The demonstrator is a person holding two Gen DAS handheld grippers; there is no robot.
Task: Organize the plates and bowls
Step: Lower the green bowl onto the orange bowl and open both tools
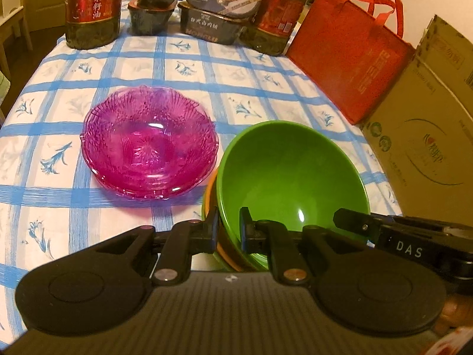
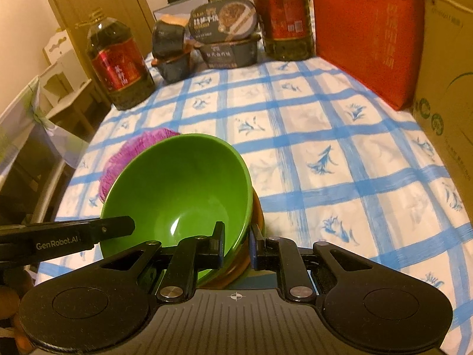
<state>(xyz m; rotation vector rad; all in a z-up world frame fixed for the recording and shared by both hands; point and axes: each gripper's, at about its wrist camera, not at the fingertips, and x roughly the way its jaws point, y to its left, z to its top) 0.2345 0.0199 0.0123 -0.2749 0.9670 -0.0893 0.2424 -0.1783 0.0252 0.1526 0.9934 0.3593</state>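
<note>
A green bowl sits nested in an orange bowl near the table's front edge. My left gripper is shut on the left rims of both bowls. My right gripper is shut on their right rims; the green bowl and the orange bowl show there too. Each gripper's finger appears in the other's view. Stacked pink glass plates lie to the left of the bowls, partly hidden behind the green bowl in the right wrist view.
The table has a blue-checked cloth. Along the back stand two oil bottles and stacked food boxes. A red bag and a cardboard box line the right side. The table's left edge drops off.
</note>
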